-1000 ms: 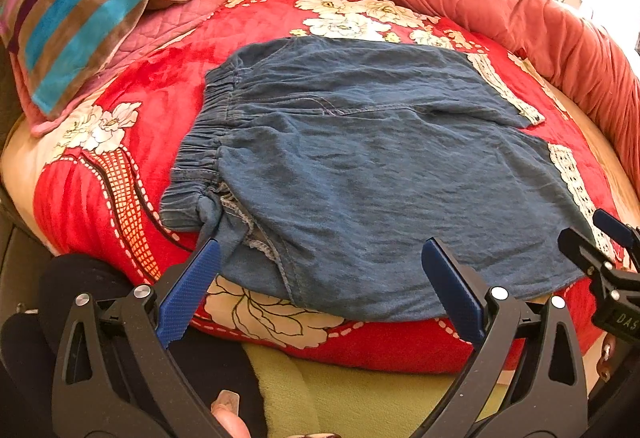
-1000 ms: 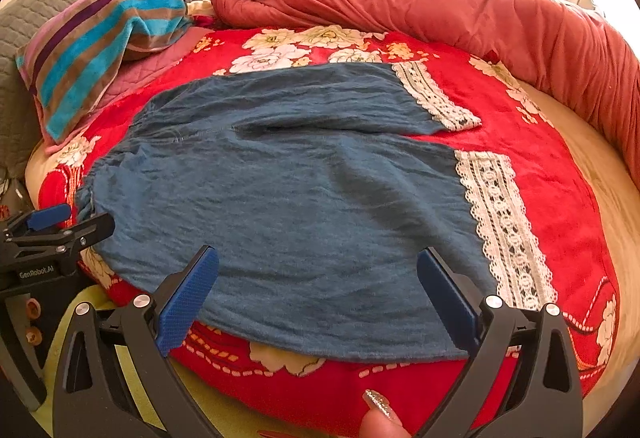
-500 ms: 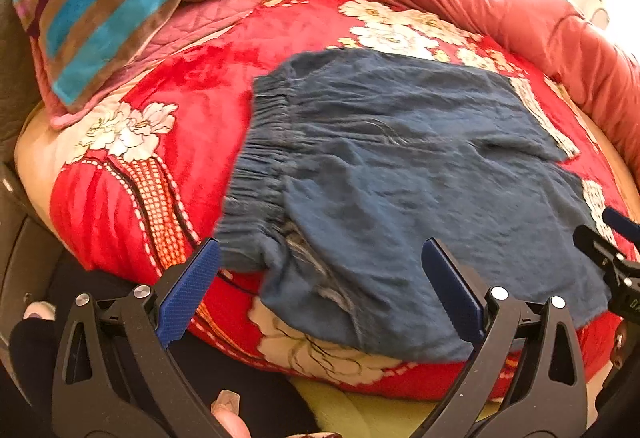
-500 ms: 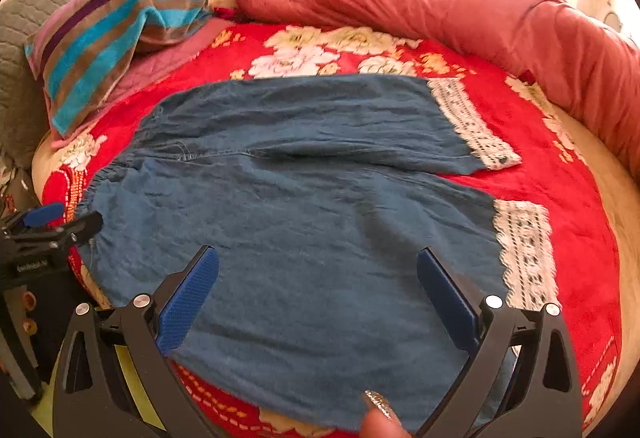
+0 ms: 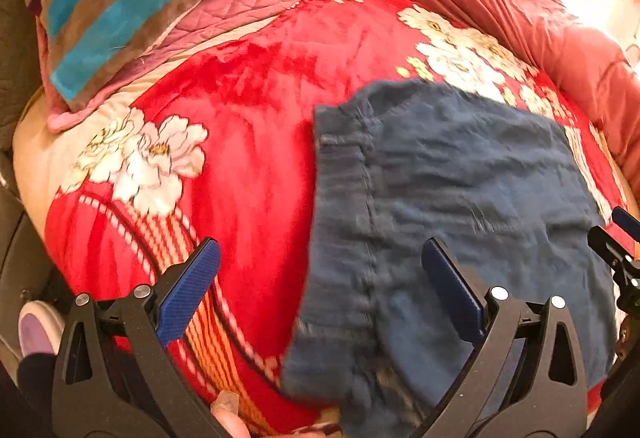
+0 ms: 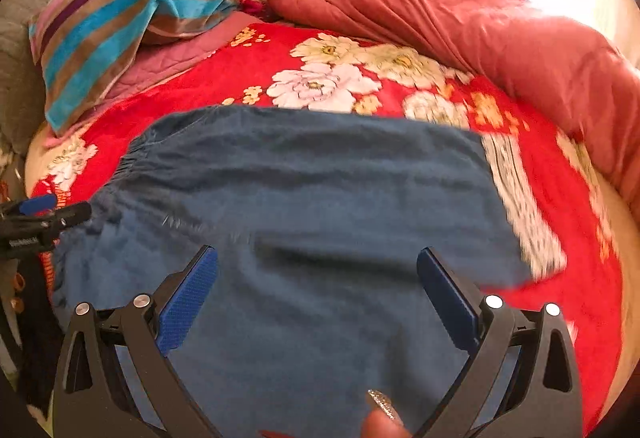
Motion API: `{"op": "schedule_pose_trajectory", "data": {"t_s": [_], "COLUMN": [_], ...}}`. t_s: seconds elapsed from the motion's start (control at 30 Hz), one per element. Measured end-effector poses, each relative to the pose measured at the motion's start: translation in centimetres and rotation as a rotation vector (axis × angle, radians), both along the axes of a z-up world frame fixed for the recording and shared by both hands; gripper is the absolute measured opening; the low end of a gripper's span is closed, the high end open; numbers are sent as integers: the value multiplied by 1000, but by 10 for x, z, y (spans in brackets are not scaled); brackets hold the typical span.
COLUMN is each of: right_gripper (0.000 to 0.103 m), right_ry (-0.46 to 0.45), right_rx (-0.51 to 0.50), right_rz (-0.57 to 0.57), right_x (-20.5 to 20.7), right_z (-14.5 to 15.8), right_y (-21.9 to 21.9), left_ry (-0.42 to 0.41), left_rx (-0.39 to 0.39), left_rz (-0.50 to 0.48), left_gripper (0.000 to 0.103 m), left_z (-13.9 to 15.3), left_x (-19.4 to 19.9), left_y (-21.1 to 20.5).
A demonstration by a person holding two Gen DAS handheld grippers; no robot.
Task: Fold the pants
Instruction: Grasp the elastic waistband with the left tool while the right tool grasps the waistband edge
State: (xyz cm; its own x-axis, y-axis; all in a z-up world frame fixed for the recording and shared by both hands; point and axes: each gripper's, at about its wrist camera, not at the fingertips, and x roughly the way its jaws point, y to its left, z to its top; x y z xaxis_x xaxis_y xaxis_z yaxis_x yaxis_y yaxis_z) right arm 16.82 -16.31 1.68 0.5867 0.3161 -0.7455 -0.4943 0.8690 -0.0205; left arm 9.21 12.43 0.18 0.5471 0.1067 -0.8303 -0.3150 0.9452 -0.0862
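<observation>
Pants of blue denim-like cloth lie spread flat on a bed covered by a red blanket printed with large white flowers. The elastic waistband is gathered along the left end, and pale lace trim edges the leg on the right. A striped pillow in turquoise, brown and purple rests at the head of the bed, and a rolled rust-red quilt runs along the far side.

The left gripper hangs low over the waistband end — its blue-padded fingers spread wide, one over the red blanket and one over the cloth, pinching nothing. The right gripper hangs over the middle of the near pant leg, its fingers likewise spread wide and holding nothing. Whether either pad actually touches the fabric cannot be told. A fingertip with a glittery nail shows at the bottom of the right wrist view.
</observation>
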Motion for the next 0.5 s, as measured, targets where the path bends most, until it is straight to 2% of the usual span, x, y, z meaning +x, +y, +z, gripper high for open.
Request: {"op": "schedule_pose_trajectory", "data": {"t_s": [0.27,0.5], "right_gripper": [99,99], "right_ry": [-8,31], "right_rx": [-55,-87], "right_rz": [72,118], "right_x": [56,106], "right_z": [-2,-19], "right_y": [32,56], "left_ry": [10,55], "left_rx": [8,27], "left_rz": [2,-21], "left_gripper": [94,94], "left_z": [2,-7], "left_x": [42,78], "left_y": [26,37]}}
